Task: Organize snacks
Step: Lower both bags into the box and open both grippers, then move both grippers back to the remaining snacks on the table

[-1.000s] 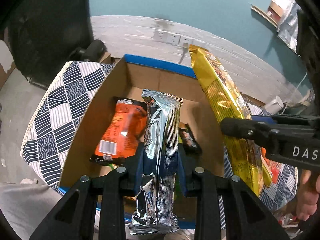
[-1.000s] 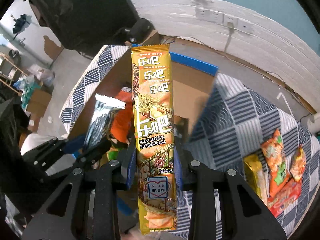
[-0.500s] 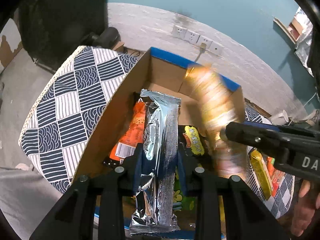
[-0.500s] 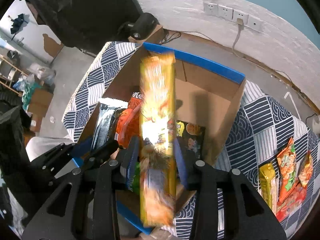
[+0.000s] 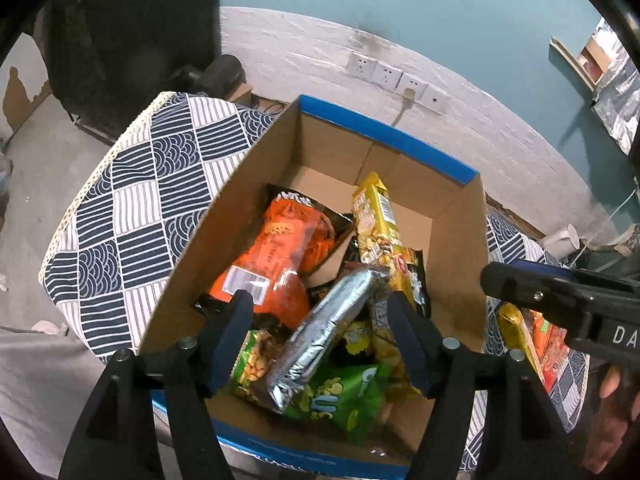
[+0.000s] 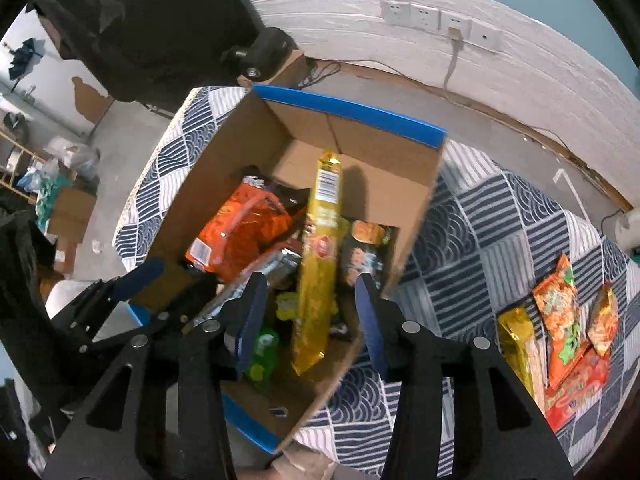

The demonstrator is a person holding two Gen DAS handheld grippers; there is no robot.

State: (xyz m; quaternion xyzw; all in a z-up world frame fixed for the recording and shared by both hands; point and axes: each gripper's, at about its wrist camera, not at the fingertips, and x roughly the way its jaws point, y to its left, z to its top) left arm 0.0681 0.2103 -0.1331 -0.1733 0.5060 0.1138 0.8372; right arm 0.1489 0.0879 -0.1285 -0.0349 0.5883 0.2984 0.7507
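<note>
A cardboard box (image 5: 456, 240) with blue edges (image 6: 416, 196) sits on a patterned cloth. Inside lie an orange bag (image 5: 276, 256), a silver packet (image 5: 324, 328), a long yellow packet (image 5: 378, 224) and green bags (image 5: 344, 396). In the right wrist view the yellow packet (image 6: 318, 264) lies free in the box beside the orange bag (image 6: 240, 236). My left gripper (image 5: 320, 340) is open above the box, and the silver packet lies loose below it. My right gripper (image 6: 310, 316) is open above the box, holding nothing.
Several snack packets (image 6: 560, 332) lie on the blue-and-white cloth (image 6: 480, 240) right of the box. The cloth's left edge (image 5: 100, 184) drops to the floor. A white wall with sockets (image 6: 440, 20) stands behind. A dark chair (image 6: 140, 20) stands at the back left.
Both grippers have opened. The silver packet dropped from my left gripper into the box, and the long yellow packet dropped from my right gripper into the box.
</note>
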